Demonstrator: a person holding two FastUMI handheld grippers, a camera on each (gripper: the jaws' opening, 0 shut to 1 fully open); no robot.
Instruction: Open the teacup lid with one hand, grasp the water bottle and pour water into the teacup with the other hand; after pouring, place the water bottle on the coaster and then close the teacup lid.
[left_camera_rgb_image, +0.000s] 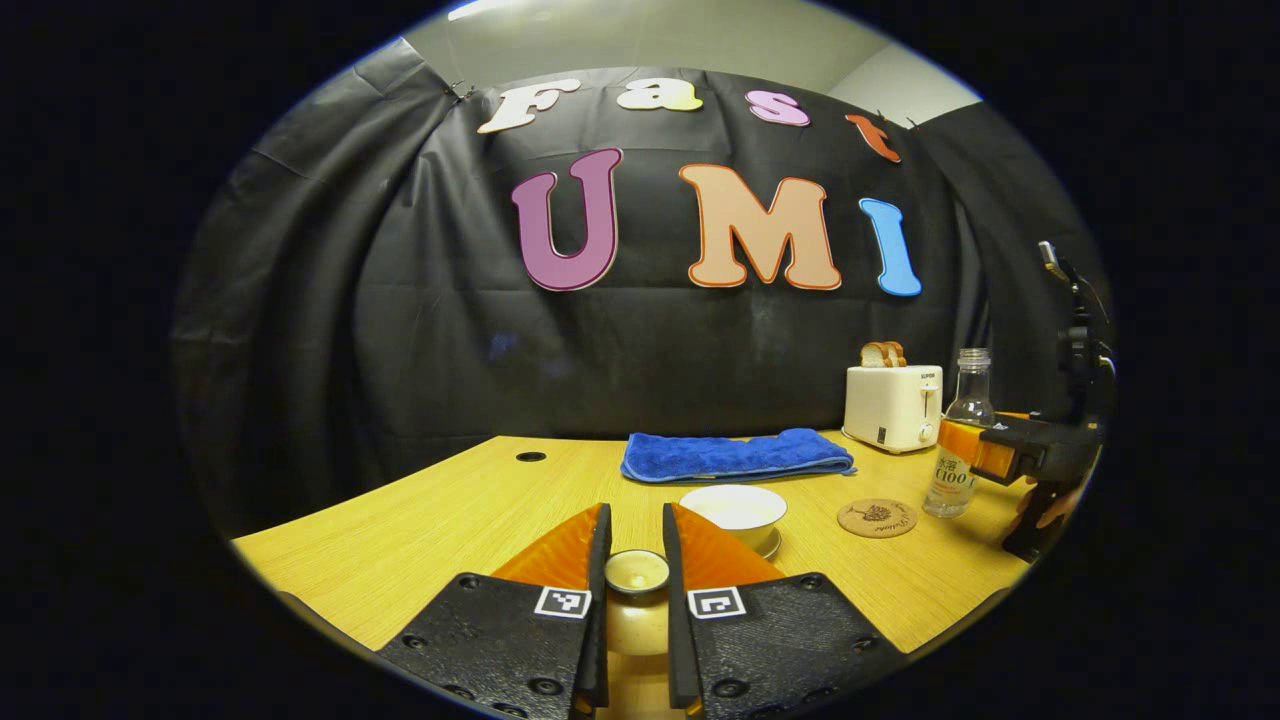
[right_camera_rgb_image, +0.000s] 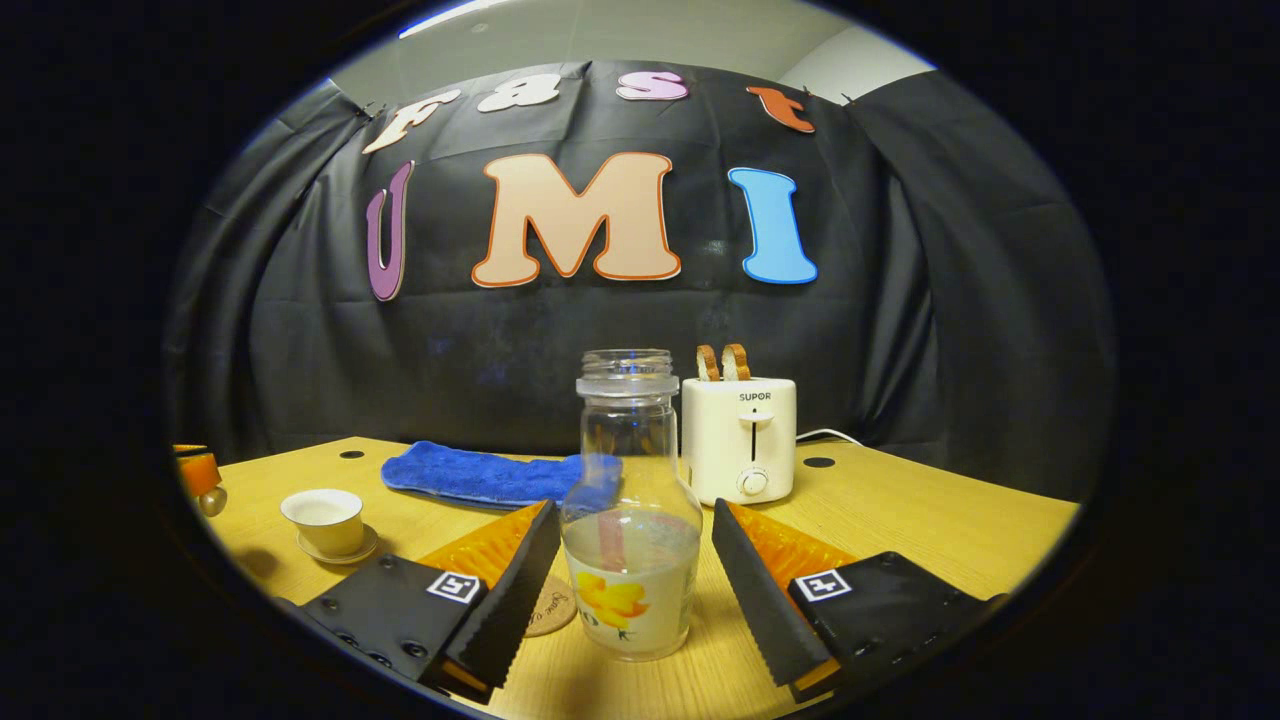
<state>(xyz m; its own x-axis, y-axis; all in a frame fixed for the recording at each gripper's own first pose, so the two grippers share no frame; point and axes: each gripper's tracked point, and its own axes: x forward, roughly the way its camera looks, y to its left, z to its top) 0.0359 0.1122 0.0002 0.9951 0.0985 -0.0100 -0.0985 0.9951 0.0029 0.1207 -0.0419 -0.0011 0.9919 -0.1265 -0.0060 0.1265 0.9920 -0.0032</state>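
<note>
**A:** Where is the teacup?

**B:** The teacup (left_camera_rgb_image: 737, 512) sits open on its saucer (left_camera_rgb_image: 768, 543) near the middle of the wooden table (left_camera_rgb_image: 420, 520), with a blue towel (left_camera_rgb_image: 735, 455) behind it. Its lid (left_camera_rgb_image: 637, 572) is off, pinched by the knob between the fingers of the left gripper (left_camera_rgb_image: 636, 545), held just in front of the cup.

**A:** And the bottle?

**B:** The water bottle (right_camera_rgb_image: 630, 520), uncapped and roughly a third full, stands on the table to the right of the cup, with a cork coaster (left_camera_rgb_image: 877, 517) between them. The right gripper (right_camera_rgb_image: 632, 545) is spread wide around it; neither finger looks to be touching the glass. A white toaster (right_camera_rgb_image: 740, 438) stands behind.

**A:** What could go wrong?

**B:** In my judgement, closing off-centre could tip the bottle. A loose grip on smooth glass might let it slip during pouring. The lid, held only by its small knob, could swivel or drop.
</note>
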